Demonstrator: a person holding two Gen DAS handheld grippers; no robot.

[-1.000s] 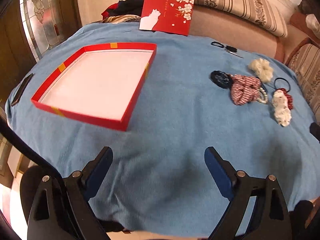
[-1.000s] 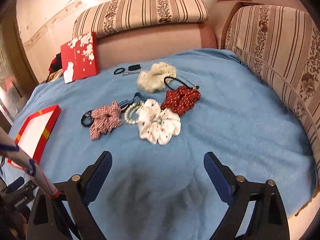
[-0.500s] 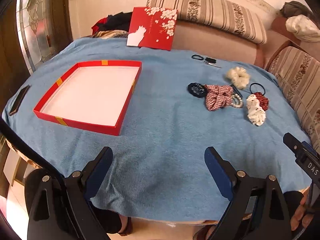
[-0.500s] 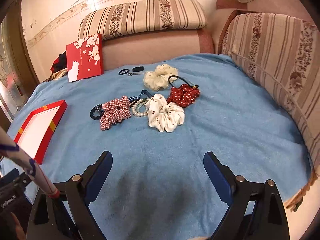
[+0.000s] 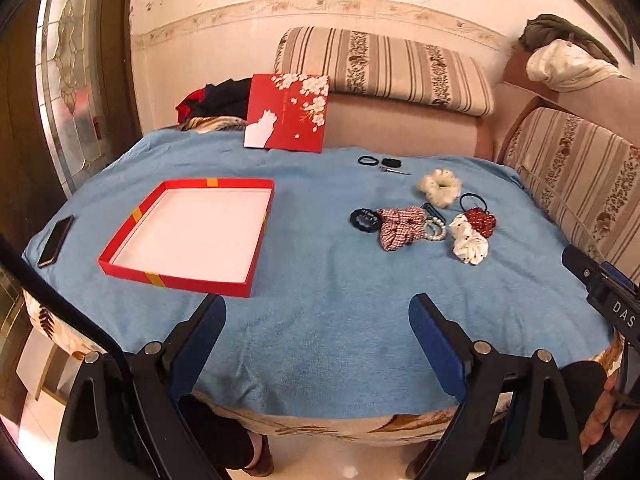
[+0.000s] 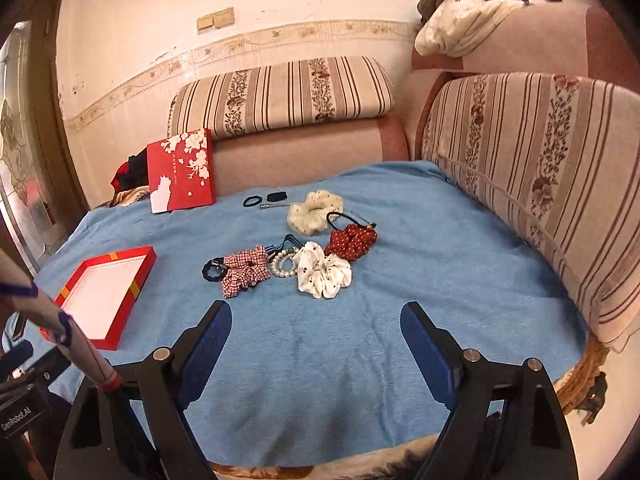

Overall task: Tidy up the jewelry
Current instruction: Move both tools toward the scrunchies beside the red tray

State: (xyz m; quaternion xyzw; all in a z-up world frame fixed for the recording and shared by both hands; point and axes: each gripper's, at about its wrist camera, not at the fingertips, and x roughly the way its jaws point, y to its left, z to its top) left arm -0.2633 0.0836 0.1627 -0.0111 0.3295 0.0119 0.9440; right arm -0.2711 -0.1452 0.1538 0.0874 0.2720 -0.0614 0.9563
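On blue cloth (image 6: 400, 280): four scrunchies (image 6: 324, 276), one tray (image 6: 132, 292).

Blue-clothed table (image 5: 320, 280): tray (image 5: 120, 268), scrunchies (image 5: 400, 226)

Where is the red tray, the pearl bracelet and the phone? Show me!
red tray (image 5: 182, 276): left wrist view, on its near red wall.
pearl bracelet (image 6: 281, 267): right wrist view, on the beads at its middle.
phone (image 5: 56, 240): left wrist view, on the middle of its dark screen.
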